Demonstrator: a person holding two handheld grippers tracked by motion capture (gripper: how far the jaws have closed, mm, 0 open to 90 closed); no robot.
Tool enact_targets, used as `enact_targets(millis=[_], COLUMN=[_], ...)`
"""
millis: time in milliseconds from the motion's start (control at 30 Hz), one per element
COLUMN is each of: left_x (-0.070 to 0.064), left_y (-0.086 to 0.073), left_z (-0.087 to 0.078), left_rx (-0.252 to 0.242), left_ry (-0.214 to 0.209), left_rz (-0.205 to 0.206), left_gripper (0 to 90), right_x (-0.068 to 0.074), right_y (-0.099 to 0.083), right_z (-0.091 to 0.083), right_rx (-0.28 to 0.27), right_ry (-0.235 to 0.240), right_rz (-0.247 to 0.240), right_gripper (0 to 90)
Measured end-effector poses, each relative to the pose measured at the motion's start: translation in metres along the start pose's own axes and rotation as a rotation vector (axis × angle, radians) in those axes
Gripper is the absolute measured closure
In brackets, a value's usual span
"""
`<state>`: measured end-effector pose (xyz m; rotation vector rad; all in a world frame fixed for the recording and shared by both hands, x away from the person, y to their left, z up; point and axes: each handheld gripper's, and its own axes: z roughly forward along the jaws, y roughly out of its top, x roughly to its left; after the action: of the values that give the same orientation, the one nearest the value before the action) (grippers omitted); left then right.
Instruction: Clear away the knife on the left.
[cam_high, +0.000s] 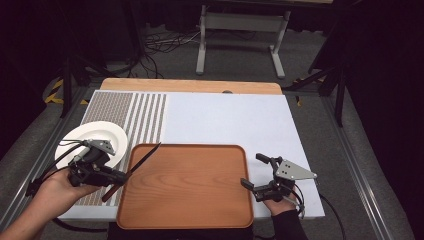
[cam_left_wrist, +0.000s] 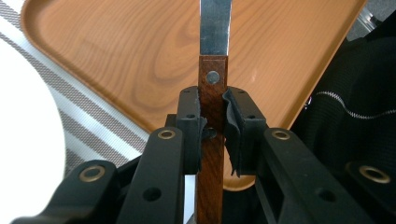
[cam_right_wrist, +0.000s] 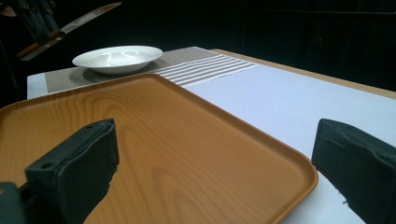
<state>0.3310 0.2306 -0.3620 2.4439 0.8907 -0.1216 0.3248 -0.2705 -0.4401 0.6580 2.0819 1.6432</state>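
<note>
No brand, label or writing can be read on anything on the table. There is one knife with a dark brown wooden handle and a plain steel blade (cam_high: 135, 167), one shallow white ceramic plate (cam_high: 107, 131), one rectangular wooden tray with rounded corners and a raised rim (cam_high: 185, 220), one grey woven placemat with white stripes along one side (cam_high: 125, 110), and one pale blue-white table cover (cam_high: 230, 120) over a light wooden tabletop (cam_high: 190, 85). The left gripper (cam_high: 119, 176) has its two black jaws closed tight on the knife handle just behind the rivet, as the left gripper view shows (cam_left_wrist: 212, 116); the knife is carried clear of the surface, its blade reaching forward across the tray's near-left corner while the handle end trails back over the placemat. In the right gripper view the lifted knife (cam_right_wrist: 70, 25) hangs above and to the near side of the plate (cam_right_wrist: 116, 58). The right gripper (cam_high: 254, 172) rests just off the tray's right edge over the table cover, jaws spread wide apart with nothing between them, one jaw over the tray rim (cam_right_wrist: 299, 172). The tray's whole floor is bare, and the table cover beyond and to the right of it is open. The plate sits on the placemat's left part, overhanging its left edge, just beside the left gripper.
</note>
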Motion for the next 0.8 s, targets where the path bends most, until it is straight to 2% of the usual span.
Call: enact_targets(millis=[100,433,600,733,800], left_x=[-0.003,-0.011,-0.012,-0.012,-0.011], left_y=[0.002,0.008,0.011,0.012,0.013], left_z=[0.002,0.013,0.022,0.03,0.037], left_rx=[-0.01,-0.02,-0.018,-0.008,0.002], left_ry=[-0.005,-0.009,0.01,0.008,0.009], left_rz=[0.017,0.014,0.002,-0.016,-0.052], left_gripper=[77.5,77.4,77.5,77.4,77.3], right_x=[0.0,-0.001,-0.001,-0.001,-0.001], right_y=[0.0,0.0,0.0,0.0,0.0], right_z=[0.0,0.0,0.0,0.0,0.0], right_rx=[0.0,-0.003,-0.002,-0.002,-0.004], right_ry=[0.002,0.004,0.006,0.006,0.006], right_rz=[0.0,0.005,0.005,0.004,0.003], right_gripper=[1.3,1.3,1.3,1.3,1.3])
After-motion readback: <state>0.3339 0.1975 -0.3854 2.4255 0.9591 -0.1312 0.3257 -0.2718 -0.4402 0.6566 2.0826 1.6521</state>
